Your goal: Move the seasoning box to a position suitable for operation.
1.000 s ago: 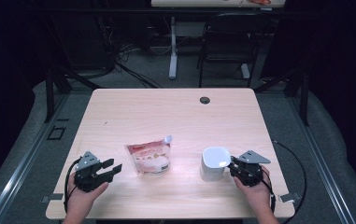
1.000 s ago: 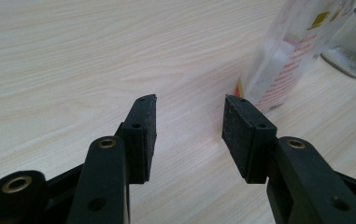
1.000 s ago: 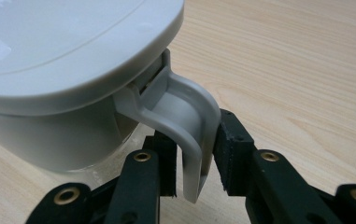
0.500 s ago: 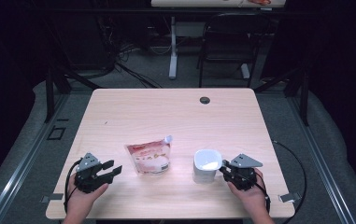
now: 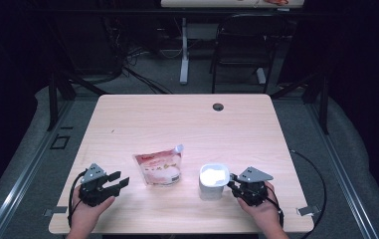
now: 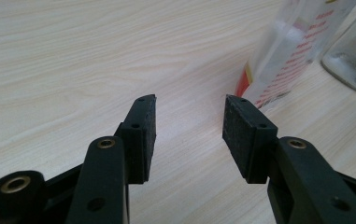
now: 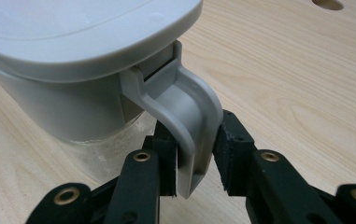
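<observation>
The right hand-held gripper (image 5: 233, 182) is at the near right part of the counter (image 5: 187, 119), held by the person's right hand (image 5: 260, 208). Its jaws are clamped on the grey handle (image 7: 192, 123) of a jar (image 5: 213, 181) with a grey lid. In the right gripper view, the two black pads press on both sides of the curved handle, just under the rim of the lid (image 7: 80, 32). The lower part of the jar is clear, and it stands upright on the wood. In the high view, the jar is just to the left of this gripper, in the near middle of the counter.

The left hand-held gripper (image 5: 118, 181) is at the near left part of the counter, in the person's left hand (image 5: 86, 211). Its jaws are spread apart and nothing is between them; in the left gripper view, I see only bare wood between the two pads (image 6: 144, 133). It points to the right, toward a pouch (image 5: 158, 167).

The pouch is clear with red print and a small spout at its upper right corner. It lies flat on the counter between the two grippers, near the jar but not touching it. White content shows inside it. A small round hole (image 5: 218, 106) is in the far part of the counter. A black cable (image 5: 312, 167) runs from the right gripper over the right edge.
</observation>
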Action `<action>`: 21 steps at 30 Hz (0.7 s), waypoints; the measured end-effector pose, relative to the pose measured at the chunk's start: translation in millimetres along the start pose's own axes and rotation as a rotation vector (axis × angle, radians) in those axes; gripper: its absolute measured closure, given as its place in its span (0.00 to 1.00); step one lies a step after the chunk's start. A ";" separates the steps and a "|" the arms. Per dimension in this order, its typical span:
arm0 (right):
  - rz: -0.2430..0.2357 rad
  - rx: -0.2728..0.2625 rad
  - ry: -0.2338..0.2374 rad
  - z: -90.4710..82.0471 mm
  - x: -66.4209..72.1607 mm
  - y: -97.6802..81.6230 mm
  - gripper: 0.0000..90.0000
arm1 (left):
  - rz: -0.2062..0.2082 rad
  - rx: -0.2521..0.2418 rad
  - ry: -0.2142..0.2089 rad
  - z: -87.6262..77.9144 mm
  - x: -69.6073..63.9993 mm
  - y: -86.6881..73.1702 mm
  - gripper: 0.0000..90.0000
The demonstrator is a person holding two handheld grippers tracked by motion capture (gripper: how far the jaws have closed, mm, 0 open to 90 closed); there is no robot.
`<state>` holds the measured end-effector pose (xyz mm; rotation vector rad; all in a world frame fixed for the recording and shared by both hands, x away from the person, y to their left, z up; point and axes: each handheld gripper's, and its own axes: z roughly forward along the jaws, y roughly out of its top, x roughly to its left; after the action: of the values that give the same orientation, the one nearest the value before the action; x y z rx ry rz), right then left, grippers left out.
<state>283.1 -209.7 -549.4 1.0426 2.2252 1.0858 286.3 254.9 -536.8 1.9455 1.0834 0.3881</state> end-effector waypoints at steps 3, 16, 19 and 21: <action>-0.013 -0.001 0.015 0.7 2.7 0.7 0.80 | 0.011 0.007 -0.001 0.4 -0.8 -0.4 0.61; -0.018 -0.006 0.040 0.3 3.2 0.2 0.79 | 0.014 0.011 -0.002 4.3 -1.0 -2.1 0.60; -0.020 -0.010 0.047 0.5 2.3 -0.2 0.79 | 0.013 0.010 -0.005 4.7 -0.4 -2.5 0.60; -0.026 -0.008 0.050 0.6 1.5 -0.1 0.79 | 0.011 0.005 -0.004 5.0 -0.3 -2.8 0.60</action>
<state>282.5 -208.3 -549.9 0.9906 2.2656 1.1200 287.6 252.7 -542.0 1.9571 1.0725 0.3879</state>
